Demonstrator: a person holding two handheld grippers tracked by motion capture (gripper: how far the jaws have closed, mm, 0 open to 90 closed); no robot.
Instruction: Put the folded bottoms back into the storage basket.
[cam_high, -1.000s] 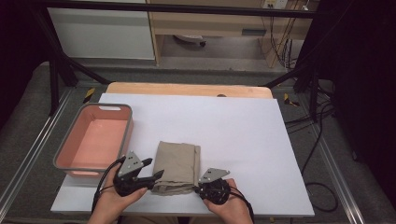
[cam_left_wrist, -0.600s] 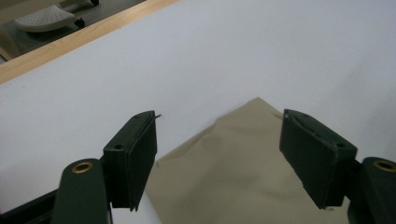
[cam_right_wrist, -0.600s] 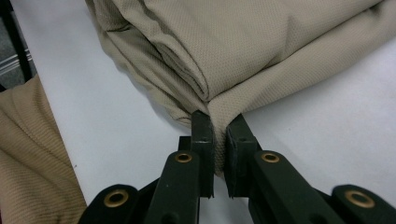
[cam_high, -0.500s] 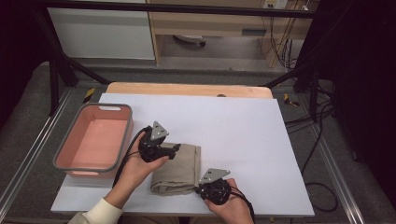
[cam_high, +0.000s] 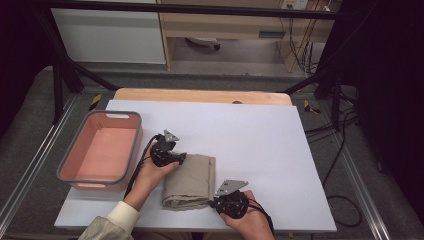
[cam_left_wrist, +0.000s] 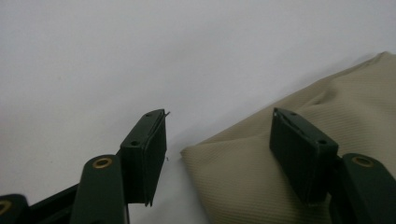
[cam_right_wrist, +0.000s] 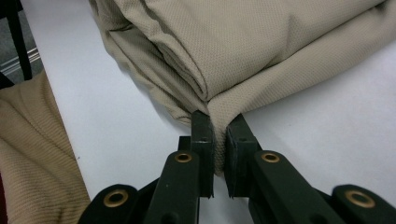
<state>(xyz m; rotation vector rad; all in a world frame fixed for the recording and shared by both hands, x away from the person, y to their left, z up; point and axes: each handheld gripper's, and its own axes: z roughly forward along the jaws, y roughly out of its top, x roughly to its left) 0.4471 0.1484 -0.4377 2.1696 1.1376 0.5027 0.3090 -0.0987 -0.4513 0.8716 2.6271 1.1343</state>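
The white table (cam_high: 260, 130) fills the middle of the high view, with a salmon-pink tub (cam_high: 75, 165) at centre left and the folded beige cloth (cam_high: 192, 182) lying just right of it, low in the frame between my hands. It looks soft, light and floppy, several limp layers that will sag, so corners and folded edges are the places to pinch; I see no label or writing on it. My right gripper (cam_right_wrist: 219, 144) is clamped tight on a corner, while my left gripper (cam_left_wrist: 219, 154), jaws roughly half open and just closing a little, straddles another corner without pressing it.
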